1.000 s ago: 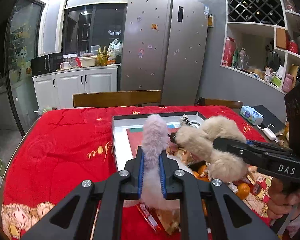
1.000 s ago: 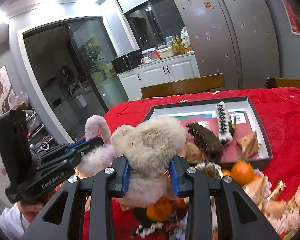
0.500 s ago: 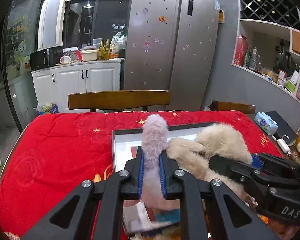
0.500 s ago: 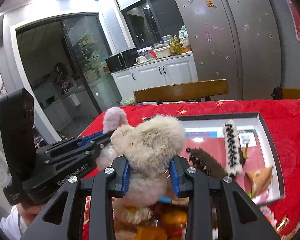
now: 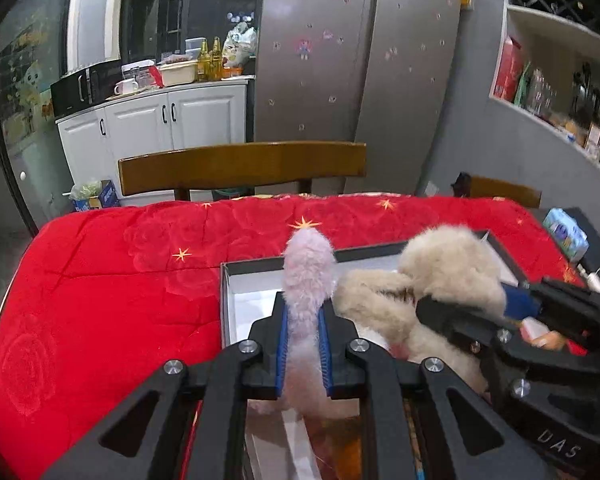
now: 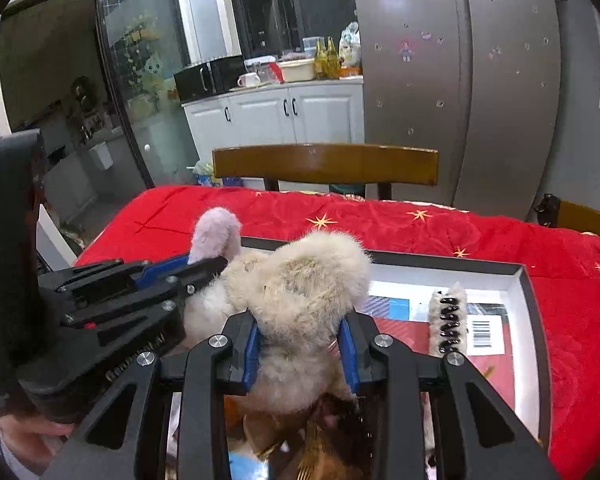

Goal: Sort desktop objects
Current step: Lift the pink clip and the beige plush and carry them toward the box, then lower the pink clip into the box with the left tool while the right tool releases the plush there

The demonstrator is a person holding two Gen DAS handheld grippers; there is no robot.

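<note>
While both grippers hung over the tray (image 6: pixel 529 280), the left gripper (image 5: pixel 304 322) pinched a pink furry piece (image 5: pixel 309 272), the right gripper (image 6: pixel 302 340) clamped a beige one (image 6: pixel 300 280); only the right view showed the black-beaded clip (image 6: pixel 448 322) inside the tray.

**Left side open, tray corner crowded**

The red tablecloth (image 5: pixel 112 280) lies bare from the tray's (image 5: pixel 225 300) left wall to the table's left edge. Inside the tray, a beaded hair clip (image 6: pixel 448 320) occupies the far right corner. A wooden chair (image 5: pixel 240 164) blocks the far edge.
</note>
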